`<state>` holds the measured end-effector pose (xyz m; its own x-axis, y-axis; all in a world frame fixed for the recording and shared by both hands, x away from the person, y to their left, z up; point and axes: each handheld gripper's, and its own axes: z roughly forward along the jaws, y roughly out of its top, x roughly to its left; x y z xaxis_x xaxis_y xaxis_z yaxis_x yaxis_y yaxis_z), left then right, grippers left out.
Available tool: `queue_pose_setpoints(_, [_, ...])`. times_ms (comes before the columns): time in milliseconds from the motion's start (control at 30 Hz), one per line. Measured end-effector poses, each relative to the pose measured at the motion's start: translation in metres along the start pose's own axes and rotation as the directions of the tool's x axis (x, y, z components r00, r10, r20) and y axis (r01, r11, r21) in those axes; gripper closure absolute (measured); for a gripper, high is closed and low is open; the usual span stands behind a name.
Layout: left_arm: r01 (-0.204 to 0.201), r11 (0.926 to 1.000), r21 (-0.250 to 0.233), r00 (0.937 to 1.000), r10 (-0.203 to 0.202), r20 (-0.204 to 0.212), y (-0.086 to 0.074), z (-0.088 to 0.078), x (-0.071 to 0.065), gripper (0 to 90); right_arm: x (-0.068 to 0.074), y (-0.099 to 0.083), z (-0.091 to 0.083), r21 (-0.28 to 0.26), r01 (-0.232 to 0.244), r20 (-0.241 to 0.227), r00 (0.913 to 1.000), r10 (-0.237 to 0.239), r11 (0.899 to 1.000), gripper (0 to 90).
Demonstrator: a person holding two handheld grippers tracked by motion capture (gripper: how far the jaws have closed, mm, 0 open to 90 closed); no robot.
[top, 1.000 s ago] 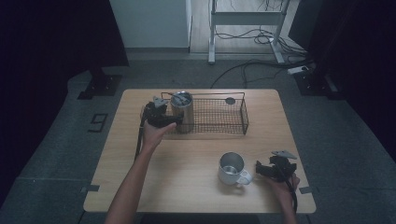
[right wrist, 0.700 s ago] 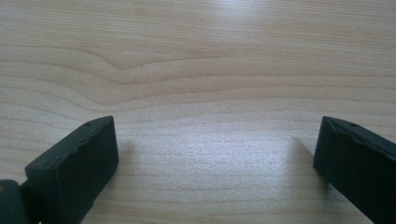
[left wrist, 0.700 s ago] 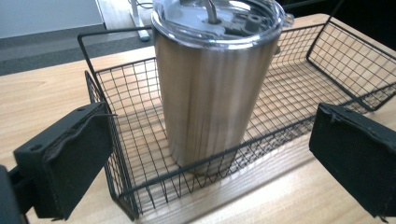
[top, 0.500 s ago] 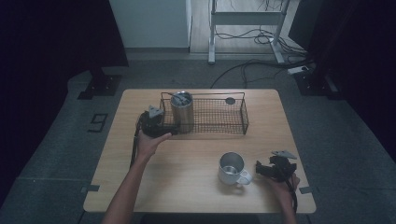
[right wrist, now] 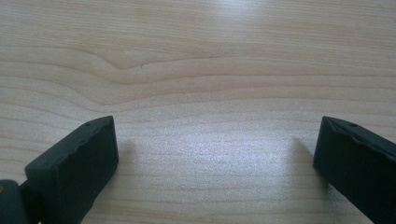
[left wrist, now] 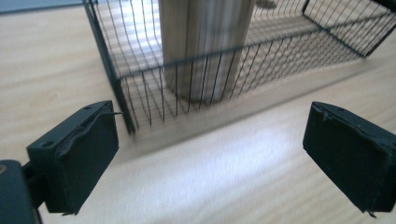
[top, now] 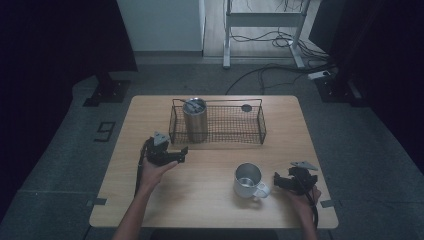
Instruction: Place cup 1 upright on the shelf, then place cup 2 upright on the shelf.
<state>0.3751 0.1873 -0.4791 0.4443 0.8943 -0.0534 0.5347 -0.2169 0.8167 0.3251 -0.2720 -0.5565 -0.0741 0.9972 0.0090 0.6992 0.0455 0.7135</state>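
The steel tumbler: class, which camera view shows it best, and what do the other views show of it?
The high view: the whole tumbler stands upright in the wire basket. The left gripper view gives just its blurred lower body behind the mesh; the right gripper view looks at the table.

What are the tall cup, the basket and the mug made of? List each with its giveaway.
Tall cup: likely brushed steel, dull grey vertical sheen.
Basket: thin dark wire, see-through grid, probably coated metal.
Mug: pale outside, shiny metallic inside; maybe steel or enamel.

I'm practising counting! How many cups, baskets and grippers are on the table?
Cups: 2, the steel tumbler and the white mug
Wire basket: 1
Grippers: 2, the left gripper and the right gripper
Total: 5
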Motion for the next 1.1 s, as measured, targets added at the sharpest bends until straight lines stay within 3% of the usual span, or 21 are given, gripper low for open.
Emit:
queue_pose_setpoints(333, [0.001,0.9984,0.057,1.0000,0.000,-0.007,-0.040,-0.003,0.006,4.4,0.000,0.000,0.000,0.000,0.000,0.000,1.0000,0.000,1.000,0.0])
queue_pose_setpoints(600, [0.000,0.9951,0.099,1.0000,0.001,-0.006,-0.062,0.001,0.010,6.1,0.000,0.000,0.000,0.000,0.000,0.000,1.0000,0.000,1.000,0.0])
queue_pose_setpoints(833, [-0.004,0.9945,0.104,1.0000,0.003,0.003,-0.067,0.002,0.008,6.8,0.000,0.000,0.000,0.000,0.000,-0.001,1.0000,0.000,1.000,0.2])
queue_pose_setpoints(1033, [-0.022,0.9935,0.111,0.9997,0.021,0.012,-0.067,0.000,0.003,6.8,0.001,-0.002,-0.003,-0.020,-0.004,-0.003,1.0000,0.004,1.000,7.6])
queue_pose_setpoints(1100, [-0.010,0.9944,0.105,0.9999,0.008,0.013,-0.068,0.000,0.003,6.8,0.002,-0.001,-0.004,-0.019,-0.011,0.000,0.9999,0.011,1.000,9.9])
